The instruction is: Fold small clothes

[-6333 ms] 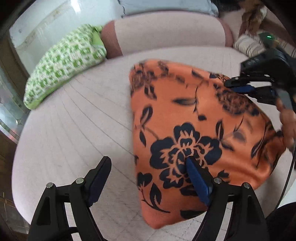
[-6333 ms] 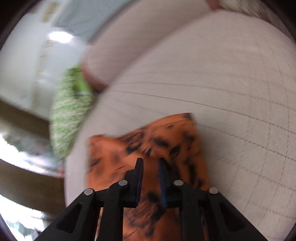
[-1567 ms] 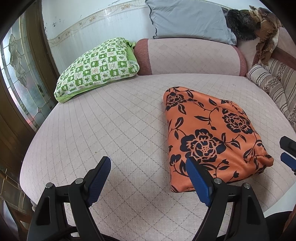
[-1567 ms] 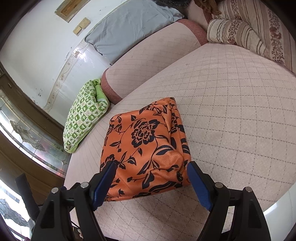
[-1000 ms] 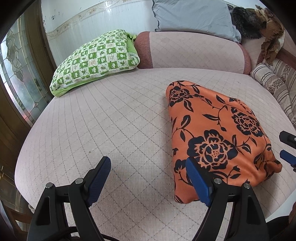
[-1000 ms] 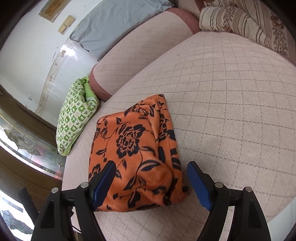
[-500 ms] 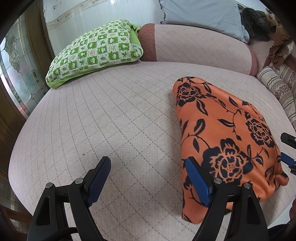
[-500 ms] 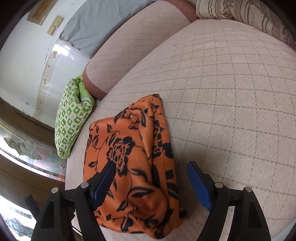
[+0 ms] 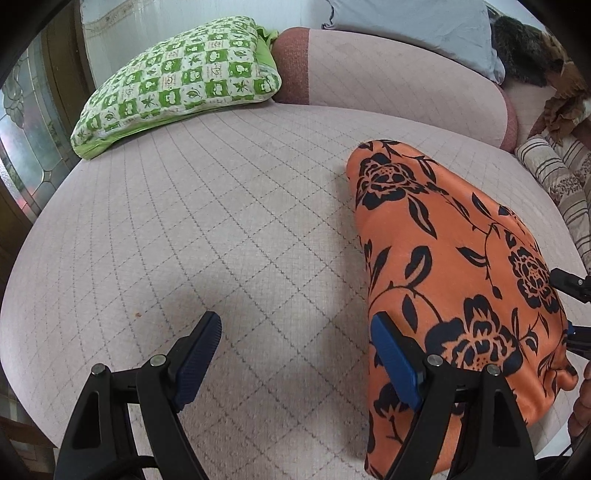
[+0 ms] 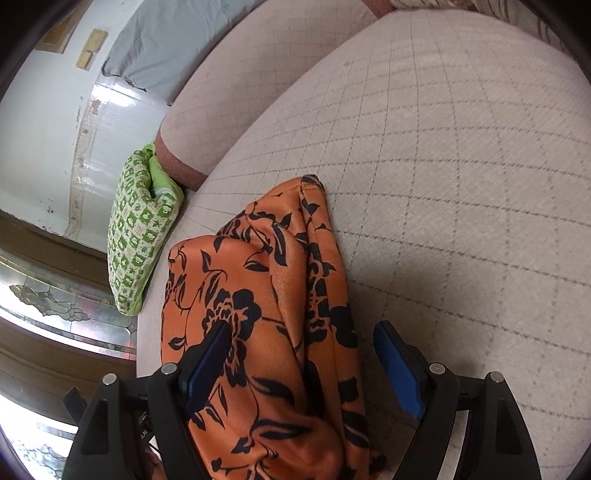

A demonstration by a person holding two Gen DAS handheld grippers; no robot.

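two grippers, both with jaws spread wide and nothing clamped. the left gripper (image 9: 295,358) hangs over bare quilting, its right pad at the near-left edge of the orange floral garment (image 9: 450,266), whether touching i cannot tell. the right gripper (image 10: 303,365) straddles the same garment's (image 10: 258,314) near-right end, cloth lying between the blue pads but not pinched.

one garment, then, already doubled into a rough wedge lying on the quilted pink cushion (image 9: 207,229), from about three o'clock down to five o'clock in the left wrist view. the layered edges bunch along its right side in the right wrist view, so i judge at least one fold is made and it is not yet tidy; another fold or a smoothing looks to be left, with both grippers placed at the near end.

beyond it: one green checked pillow (image 9: 177,85) at eleven o'clock, one grey pillow (image 9: 410,29) at one o'clock against the backrest, one striped cushion (image 9: 554,177) at three o'clock. no other small clothes show.
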